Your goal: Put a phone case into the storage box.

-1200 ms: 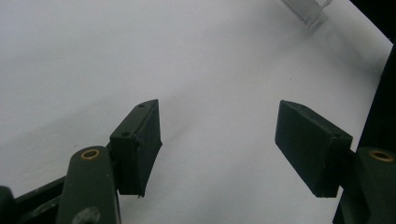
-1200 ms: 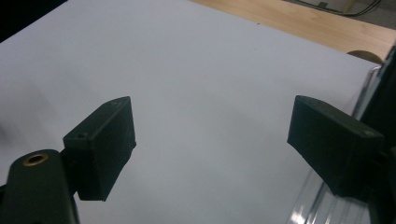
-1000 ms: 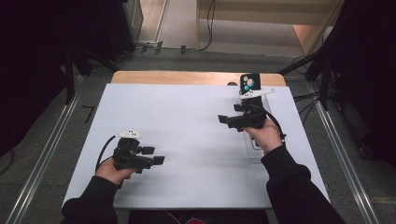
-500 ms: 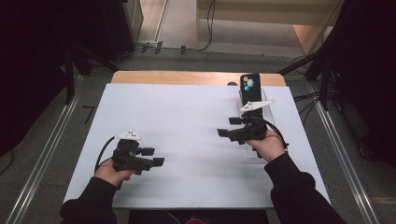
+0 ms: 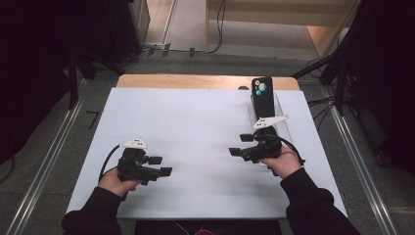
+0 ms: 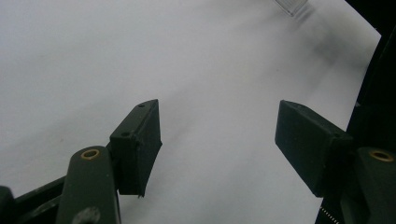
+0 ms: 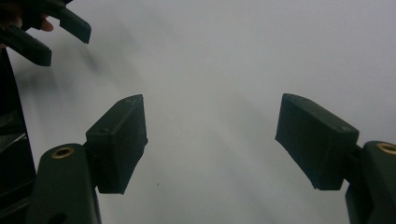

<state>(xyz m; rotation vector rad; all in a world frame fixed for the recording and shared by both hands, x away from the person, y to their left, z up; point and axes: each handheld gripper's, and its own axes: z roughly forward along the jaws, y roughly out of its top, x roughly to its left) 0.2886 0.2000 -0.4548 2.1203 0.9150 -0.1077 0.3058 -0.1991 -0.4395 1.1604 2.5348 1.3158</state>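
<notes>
A black phone [image 5: 262, 93] stands upright in a clear stand [image 5: 280, 108] at the back right of the white table [image 5: 195, 122]. My right gripper [image 5: 240, 145] hovers in front of that stand, pointing left, apart from the phone. Seen in the right gripper view, its jaws [image 7: 212, 112] stand wide apart over bare white surface with nothing between them. My left gripper [image 5: 161, 165] sits near the front left, pointing right. It is open and empty in the left gripper view [image 6: 219, 116].
A wooden strip [image 5: 195, 81] borders the table's far edge. Metal rails [image 5: 49, 161] run along both sides on the floor. A corner of the clear stand [image 6: 292, 4] shows far off in the left gripper view. The left gripper's jaws [image 7: 51, 32] appear top left in the right gripper view.
My right hand has drawn back from the phone and stand toward the front of the table and sunk a little. The left hand has stayed where it was.
</notes>
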